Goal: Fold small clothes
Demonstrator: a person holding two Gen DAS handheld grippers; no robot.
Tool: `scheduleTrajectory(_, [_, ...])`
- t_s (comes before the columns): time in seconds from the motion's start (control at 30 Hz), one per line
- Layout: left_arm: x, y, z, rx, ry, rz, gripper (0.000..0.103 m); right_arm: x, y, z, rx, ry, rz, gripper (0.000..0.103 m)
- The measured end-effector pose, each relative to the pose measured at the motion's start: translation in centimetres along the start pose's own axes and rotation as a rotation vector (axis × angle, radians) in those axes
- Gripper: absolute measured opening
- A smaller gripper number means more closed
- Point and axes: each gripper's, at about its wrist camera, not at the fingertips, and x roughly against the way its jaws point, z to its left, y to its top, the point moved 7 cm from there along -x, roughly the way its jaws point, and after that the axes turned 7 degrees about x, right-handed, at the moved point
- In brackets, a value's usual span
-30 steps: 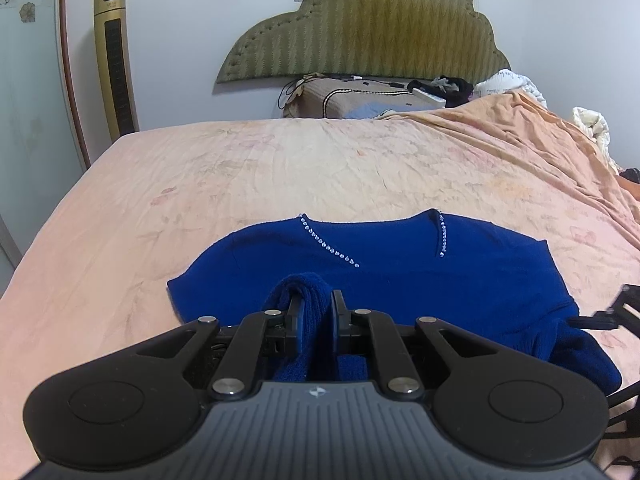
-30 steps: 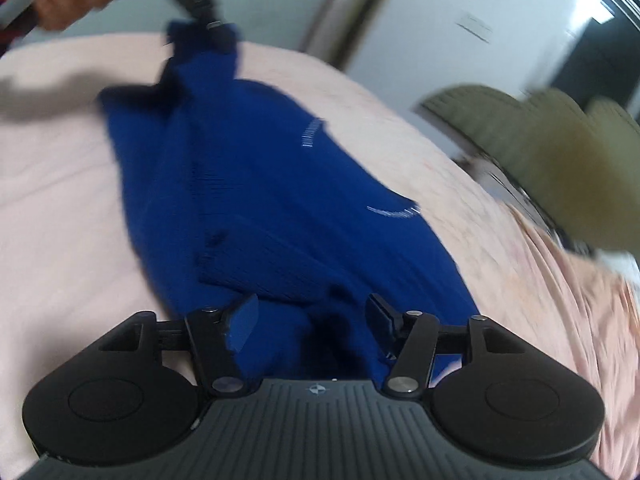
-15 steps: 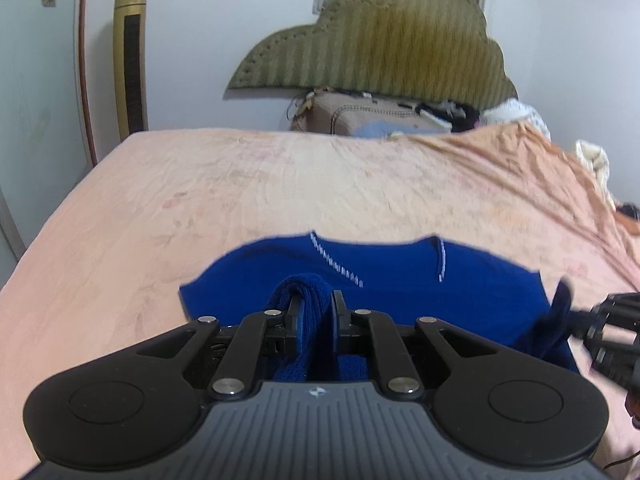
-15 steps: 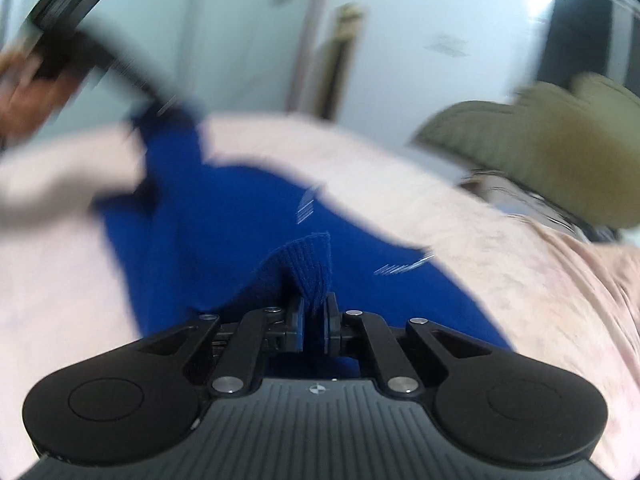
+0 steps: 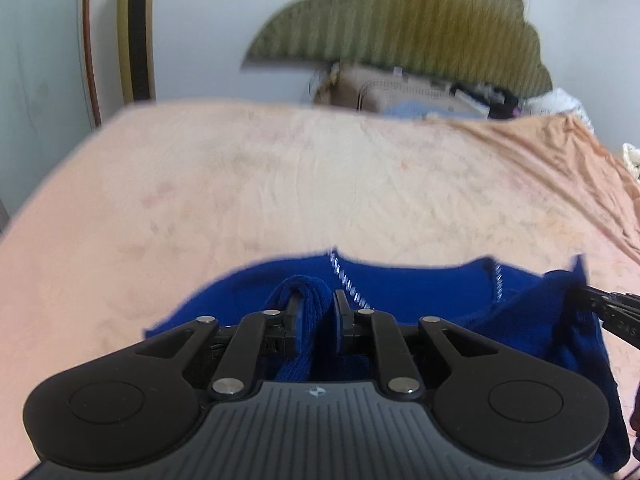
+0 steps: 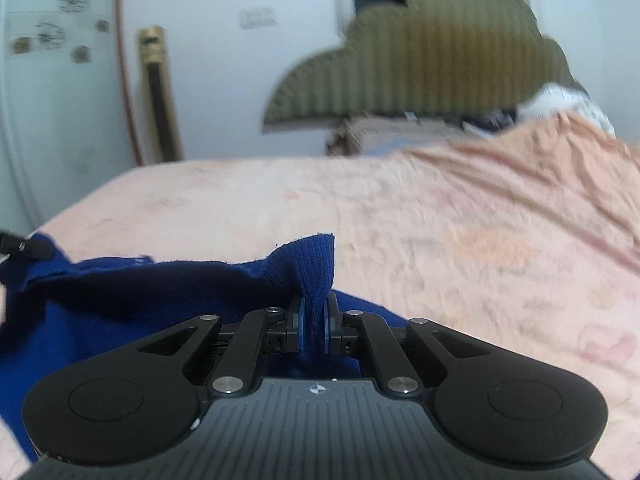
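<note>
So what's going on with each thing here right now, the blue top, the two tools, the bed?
Blue sweater: partly lifted off the bed, hem bunched, held at two places.
Left tool: pinching a fold of the sweater, jaws easing apart slightly.
Right tool: pinching another fold of the sweater, jaws also easing slightly.
Bed sheet: spread out, lightly wrinkled.
Headboard: upright against the wall.

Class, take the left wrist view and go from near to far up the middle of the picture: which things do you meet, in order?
Black left gripper pinching a fold → blue knitted sweater → peach-pink bedsheet → beige bag → olive ribbed scalloped headboard.
</note>
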Motion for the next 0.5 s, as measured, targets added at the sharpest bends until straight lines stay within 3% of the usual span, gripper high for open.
scheduleTrajectory(0.03, [-0.6,-0.1,0.6,0.022,0.016,0.028,0.024,-0.8,-0.4,-0.8,-0.024,-0.015,0.040,0.025])
scheduleTrajectory(0.07, [-0.7,-0.1,1.2,0.040,0.024,0.040,0.028,-1.7,-0.8,-1.4,-0.050,-0.037,0.067,0.027])
scheduleTrajectory(0.1, [-0.4,-0.1,1.8,0.054,0.025,0.030,0.040,-2.1,-1.1,-2.0,-0.069,-0.064,0.073,0.031])
scheduleTrajectory(0.13, [0.2,0.0,2.5,0.063,0.027,0.006,0.057,-2.0,-1.3,-2.6,-0.083,-0.100,0.070,0.033])
scheduleTrajectory(0.2, [1.7,0.4,4.0,0.074,0.058,-0.066,0.080,-0.9,-1.4,-3.7,-0.106,-0.142,0.030,0.039])
scheduleTrajectory(0.3, [3.9,0.6,5.7,0.055,0.105,-0.136,0.081,0.7,-2.0,-5.1,-0.136,-0.155,0.001,0.048])
scheduleTrajectory(0.37, [5.0,0.0,6.2,0.027,0.075,-0.145,0.081,1.3,-2.7,-4.9,-0.114,-0.108,0.020,0.050])
scheduleTrajectory(0.5, [5.0,-1.8,5.3,-0.157,0.070,-0.122,0.081,1.2,-4.3,-3.3,-0.052,-0.014,0.094,0.050])
